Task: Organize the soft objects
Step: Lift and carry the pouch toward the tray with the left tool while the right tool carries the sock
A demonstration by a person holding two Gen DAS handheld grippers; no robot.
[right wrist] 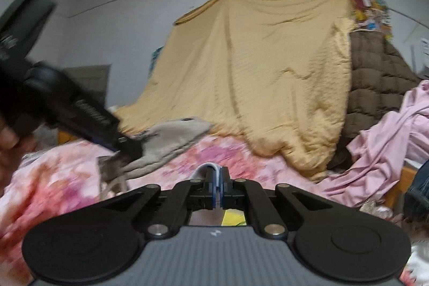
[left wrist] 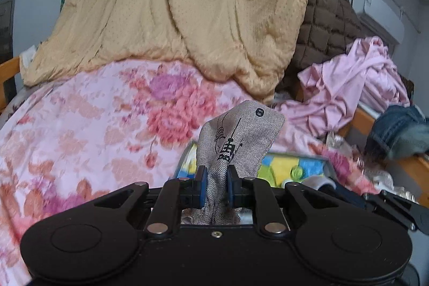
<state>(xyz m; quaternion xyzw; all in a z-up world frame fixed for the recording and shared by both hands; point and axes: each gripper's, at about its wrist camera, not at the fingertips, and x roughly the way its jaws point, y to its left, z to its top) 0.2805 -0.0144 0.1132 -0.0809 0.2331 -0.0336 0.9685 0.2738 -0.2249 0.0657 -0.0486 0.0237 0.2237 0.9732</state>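
Note:
My left gripper (left wrist: 217, 185) is shut on a grey sock (left wrist: 241, 136) with a black print, which stands up out of the jaws above the floral bed sheet (left wrist: 80, 130). In the right wrist view the same left gripper (right wrist: 128, 149) is blurred at the left, with the grey sock (right wrist: 171, 138) trailing from it. My right gripper (right wrist: 217, 176) is shut, and a thin pale fabric edge (right wrist: 205, 167) is pinched at its tips. A colourful yellow, blue and green cloth (left wrist: 284, 165) lies under the sock. Part of the right gripper (left wrist: 396, 205) shows at the lower right.
A yellow blanket (right wrist: 254, 66) hangs at the back over the bed, with a brown quilted coat (right wrist: 375, 77) beside it. A crumpled pink garment (left wrist: 356, 77) and jeans (left wrist: 399, 133) lie on the wooden bed rail (left wrist: 362, 117) at the right. A hand (right wrist: 8, 141) shows at the left edge.

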